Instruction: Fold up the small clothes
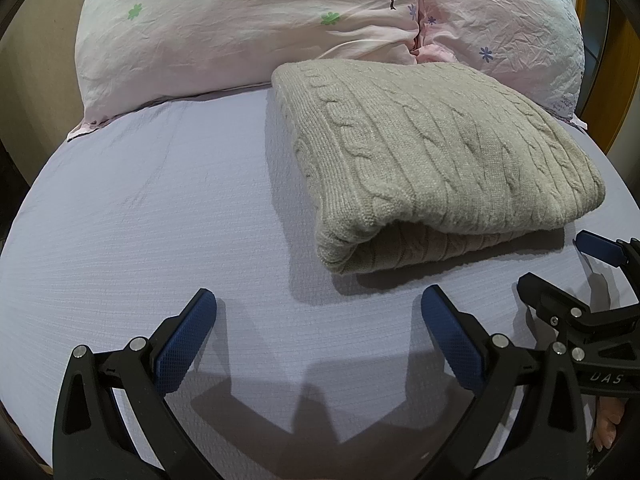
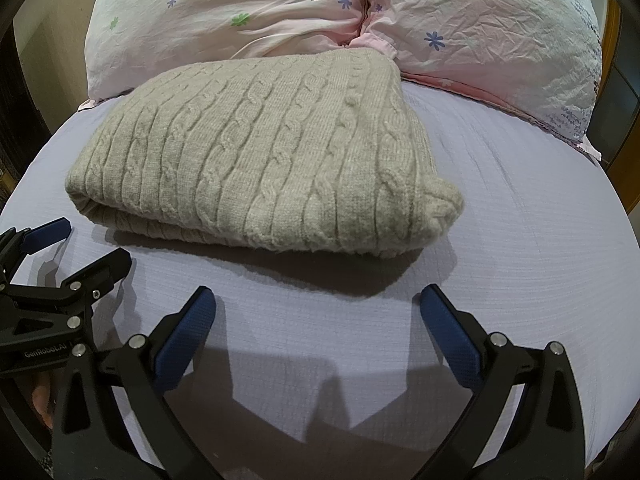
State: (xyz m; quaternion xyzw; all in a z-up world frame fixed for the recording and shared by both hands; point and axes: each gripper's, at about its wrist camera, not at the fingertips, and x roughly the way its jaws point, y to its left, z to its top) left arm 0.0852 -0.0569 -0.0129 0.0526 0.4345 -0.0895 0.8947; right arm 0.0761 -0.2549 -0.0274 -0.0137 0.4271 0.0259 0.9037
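A beige cable-knit sweater (image 1: 432, 148) lies folded in a thick rectangle on the lavender bed sheet (image 1: 160, 208); it also shows in the right wrist view (image 2: 264, 152). My left gripper (image 1: 319, 300) is open and empty, just short of the sweater's near left corner. My right gripper (image 2: 319, 298) is open and empty, in front of the sweater's near edge. Each gripper shows at the edge of the other's view: the right one (image 1: 560, 264) and the left one (image 2: 88, 244), both with jaws apart.
Two pink floral pillows (image 1: 248, 28) (image 2: 488, 36) lie against the head of the bed behind the sweater. A wooden frame (image 1: 624, 80) stands at the right edge. Bare sheet (image 2: 520, 240) lies to the sweater's right and left.
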